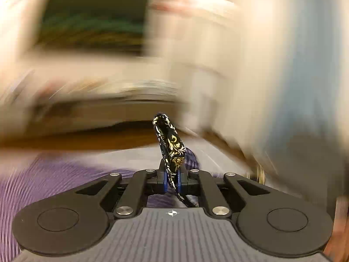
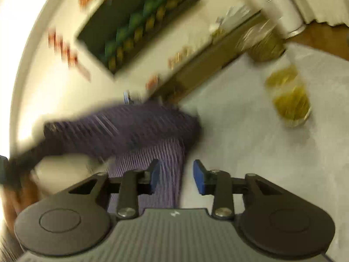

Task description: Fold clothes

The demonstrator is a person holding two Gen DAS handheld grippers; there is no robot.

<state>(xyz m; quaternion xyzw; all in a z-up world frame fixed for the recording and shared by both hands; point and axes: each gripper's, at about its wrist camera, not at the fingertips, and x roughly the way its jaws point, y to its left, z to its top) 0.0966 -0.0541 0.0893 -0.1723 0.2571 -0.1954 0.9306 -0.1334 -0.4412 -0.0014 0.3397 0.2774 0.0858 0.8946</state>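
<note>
Pinching a black fabric edge printed with cream and gold floral scrollwork (image 1: pixel 169 144), the left gripper (image 1: pixel 172 180) has its blue-padded fingers (image 1: pixel 165 180) pressed together on the cloth, which stands up in a narrow loop above the jaws. Beneath it lies a purple-and-white striped garment (image 1: pixel 54 174), spread over a pale grey surface (image 1: pixel 209 152); the room behind is smeared by motion blur, with only a dark framed picture (image 1: pixel 93 17) on a cream wall readable.

From the right wrist view, the right gripper (image 2: pixel 176 175) has its blue pads (image 2: pixel 199 176) standing apart, nothing clamped between them. The striped purple garment (image 2: pixel 152 159) hangs just beyond the left pad, and a darker bunched part of it (image 2: pixel 130 128) stretches across to the frame's left side. A bare hand (image 2: pixel 15 196) shows blurred at the left edge. On the pale grey surface (image 2: pixel 240 131) sits a clear container of yellow-green contents (image 2: pixel 288 96), well apart from the garment.
</note>
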